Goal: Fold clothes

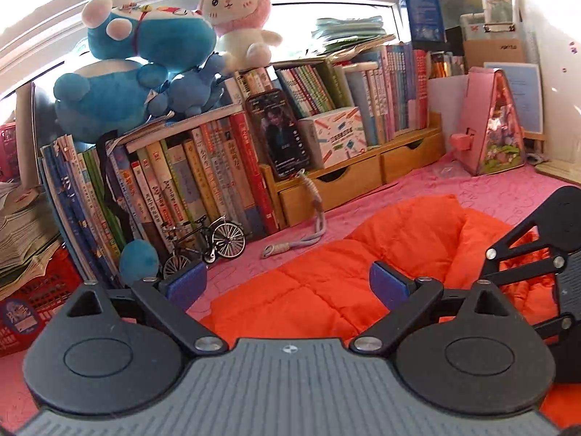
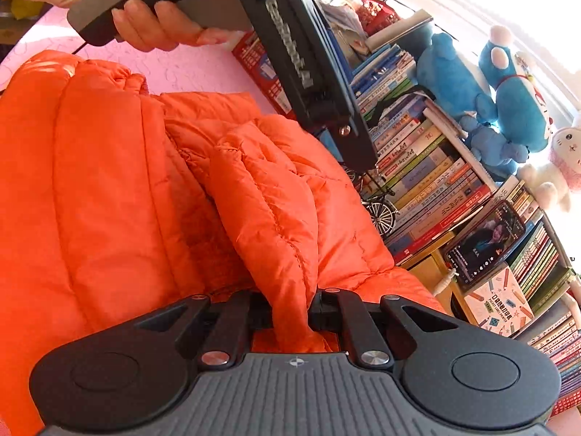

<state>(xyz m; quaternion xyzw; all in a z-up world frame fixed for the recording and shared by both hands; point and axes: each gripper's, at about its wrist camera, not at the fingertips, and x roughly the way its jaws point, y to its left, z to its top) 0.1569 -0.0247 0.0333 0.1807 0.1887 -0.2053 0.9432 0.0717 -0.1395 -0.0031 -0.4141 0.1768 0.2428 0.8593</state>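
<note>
One orange puffer jacket (image 2: pixel 109 189) lies bunched on pink cloth (image 1: pixel 399 185) covering desk. Your right claw (image 2: pixel 290 312) pinched tight on fold of jacket fabric. Your left claw (image 1: pixel 287 287) spread wide, gripping nothing, hovering over jacket edge. Your hand (image 2: pixel 159 25) grips left claw's handle. Books (image 1: pixel 203 181), toy bicycle (image 1: pixel 207 243), plush toys (image 1: pixel 145 58) line back of desk.

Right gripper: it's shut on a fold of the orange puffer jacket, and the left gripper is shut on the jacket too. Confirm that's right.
Not quite. The right gripper is indeed shut on a fold of the orange puffer jacket, as the right wrist view shows. But the left gripper is open: in the left wrist view its blue pads stand wide apart above the jacket, holding nothing.
</note>
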